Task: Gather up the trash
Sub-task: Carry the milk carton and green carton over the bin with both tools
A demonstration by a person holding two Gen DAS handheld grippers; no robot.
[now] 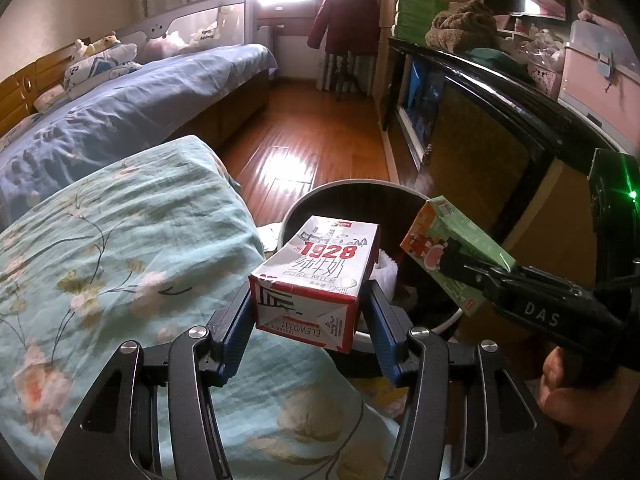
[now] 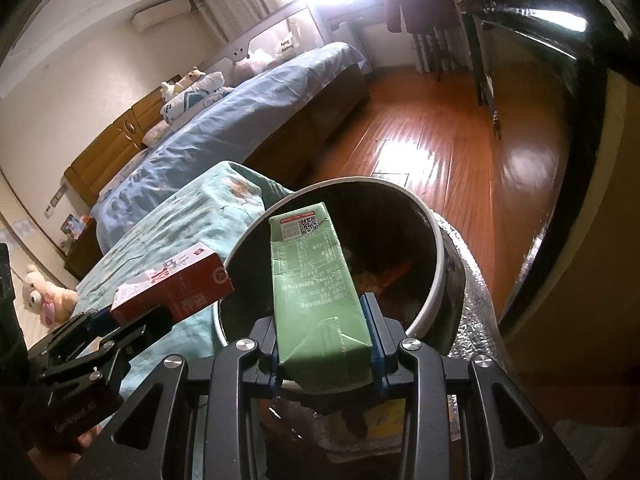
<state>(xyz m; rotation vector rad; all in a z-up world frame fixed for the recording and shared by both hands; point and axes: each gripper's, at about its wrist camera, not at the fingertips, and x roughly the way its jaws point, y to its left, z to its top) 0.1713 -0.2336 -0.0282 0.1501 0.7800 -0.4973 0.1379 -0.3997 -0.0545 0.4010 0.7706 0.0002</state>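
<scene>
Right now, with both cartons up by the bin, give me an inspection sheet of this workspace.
Surface: wooden floor, sunlit glare.
Job's things: milk carton and green carton, both over the trash bin; bin already holds waste.
Clutter: floral quilt beside the bin; plush toys on the bed.
Grippers: left gripper shut on milk carton; right gripper shut on green carton.
Cables: nothing seen.
Surroundings: bedroom, dark cabinet, hanging coat.
</scene>
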